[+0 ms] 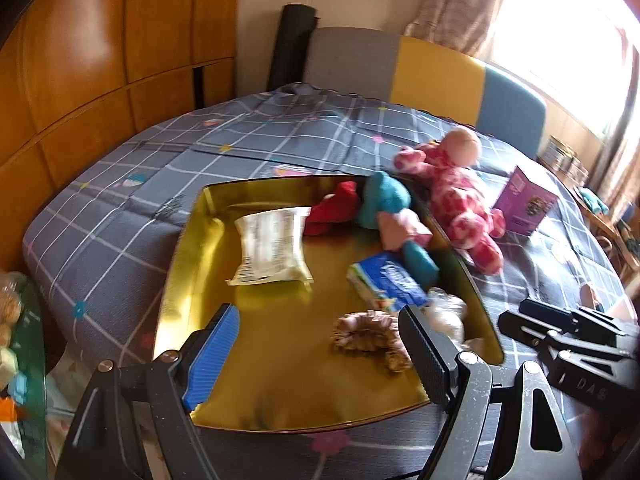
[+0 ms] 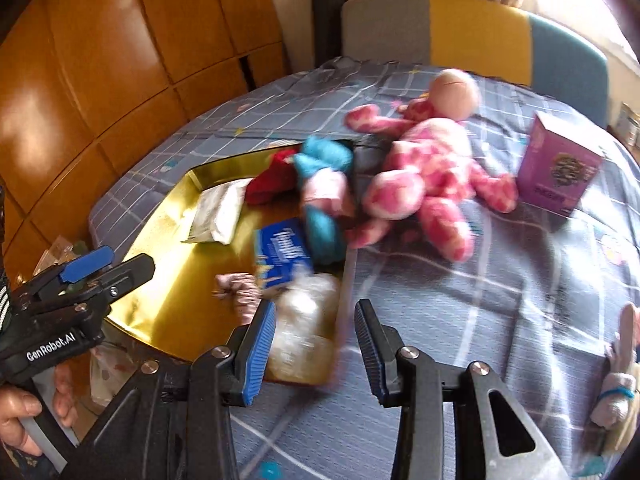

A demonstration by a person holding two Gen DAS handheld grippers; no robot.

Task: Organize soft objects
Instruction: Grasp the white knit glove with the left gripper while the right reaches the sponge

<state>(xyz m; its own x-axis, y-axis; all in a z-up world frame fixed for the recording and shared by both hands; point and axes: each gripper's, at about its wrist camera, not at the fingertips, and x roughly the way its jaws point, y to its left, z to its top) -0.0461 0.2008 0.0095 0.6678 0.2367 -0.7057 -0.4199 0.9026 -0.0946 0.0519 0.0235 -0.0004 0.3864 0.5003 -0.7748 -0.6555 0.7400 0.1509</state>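
A gold tray [image 1: 192,264] [image 2: 160,240] lies on the bed. In it are a white packet [image 1: 272,244], a red soft toy [image 1: 332,208], a blue-and-pink plush [image 1: 390,208] [image 2: 324,196], a blue tissue pack [image 1: 388,284] [image 2: 284,252], a pink scrunchie [image 1: 368,332] and a clear crinkly bag [image 2: 304,324]. A pink spotted plush [image 1: 464,196] [image 2: 432,160] lies on the bed right of the tray. My left gripper [image 1: 320,356] is open and empty above the tray's near end. My right gripper [image 2: 316,348] is open and empty, with the clear bag just beyond its fingers.
A purple box [image 2: 560,164] [image 1: 524,200] stands on the grey checked bedspread [image 2: 460,300] right of the pink plush. A small pale plush [image 2: 620,384] lies at the bed's right edge. Wooden wardrobe doors [image 1: 100,60] stand at the left, a padded headboard [image 1: 436,72] behind.
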